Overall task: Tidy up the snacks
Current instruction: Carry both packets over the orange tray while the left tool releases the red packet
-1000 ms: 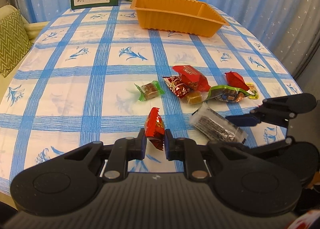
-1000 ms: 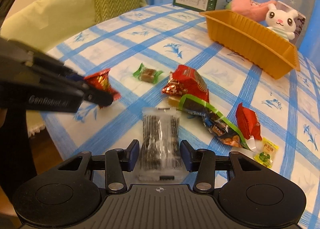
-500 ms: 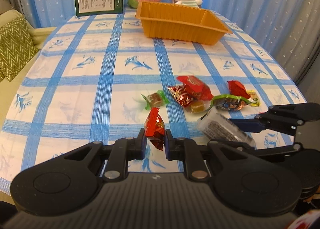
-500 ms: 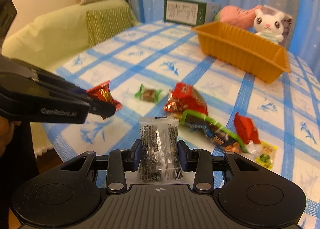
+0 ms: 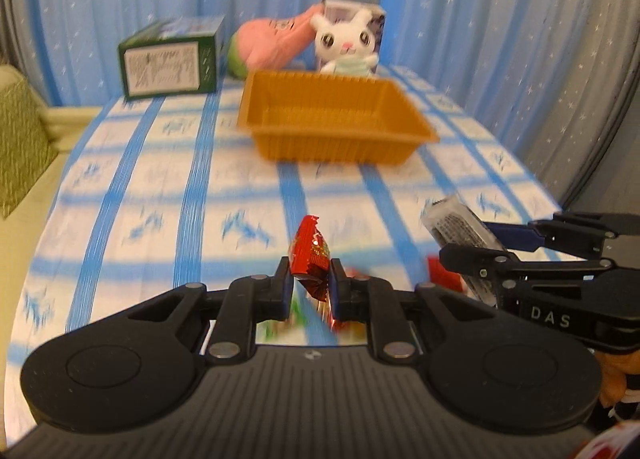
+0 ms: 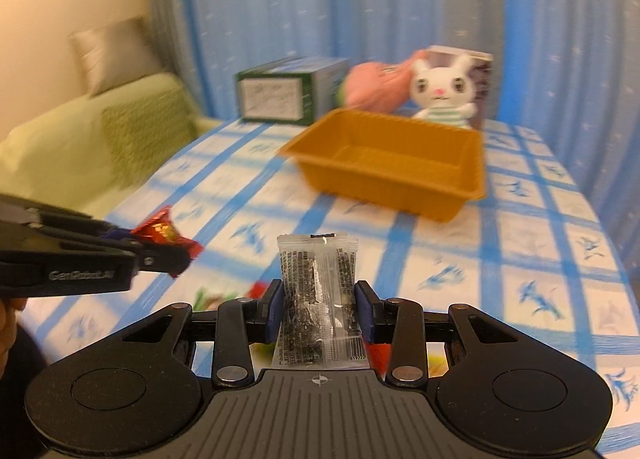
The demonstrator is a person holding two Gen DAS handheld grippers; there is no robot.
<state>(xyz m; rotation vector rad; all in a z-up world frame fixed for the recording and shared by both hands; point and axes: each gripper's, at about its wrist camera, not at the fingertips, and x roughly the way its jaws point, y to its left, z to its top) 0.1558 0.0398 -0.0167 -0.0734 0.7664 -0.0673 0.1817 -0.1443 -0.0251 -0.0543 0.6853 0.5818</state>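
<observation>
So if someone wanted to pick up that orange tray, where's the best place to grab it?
Probably the flared rim of the orange tray, on a short end wall, coming down from above. The rim juts outward all round, giving thin fingers a lip to pinch, whereas the whole tray looks too broad to span.

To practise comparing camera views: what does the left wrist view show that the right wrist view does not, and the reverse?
Only the left wrist view: the left gripper head-on, its jaws shut on the red candy.

Only the right wrist view: the right gripper head-on, gripping the clear packet, plus a beige pillow.

Both: the orange tray, white bunny toy, green box, checked tablecloth.
</observation>
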